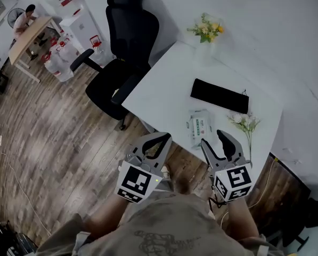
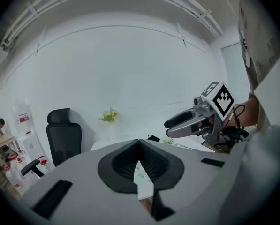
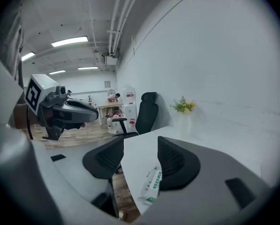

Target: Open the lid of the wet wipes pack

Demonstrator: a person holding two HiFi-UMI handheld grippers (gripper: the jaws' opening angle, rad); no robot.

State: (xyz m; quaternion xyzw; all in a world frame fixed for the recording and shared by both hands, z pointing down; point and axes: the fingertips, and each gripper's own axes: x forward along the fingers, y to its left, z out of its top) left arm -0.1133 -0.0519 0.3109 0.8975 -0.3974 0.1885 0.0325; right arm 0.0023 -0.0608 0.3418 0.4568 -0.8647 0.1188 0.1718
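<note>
1. Wet wipes pack (image 1: 200, 126) lies flat on the white table (image 1: 164, 92), near the edge closest to you.
2. Your left gripper (image 1: 165, 138) has its tongs pinched together, with nothing in them. It hangs in the air just off the table edge, left of the pack.
3. Your right gripper (image 1: 214, 142) has its tongs wide apart and holds nothing. The pack sits just in front of them.
4. Behind the pack lies a flat black thing (image 1: 219, 95). A flower stem (image 1: 247, 126) lies to the right of the pack.
</note>
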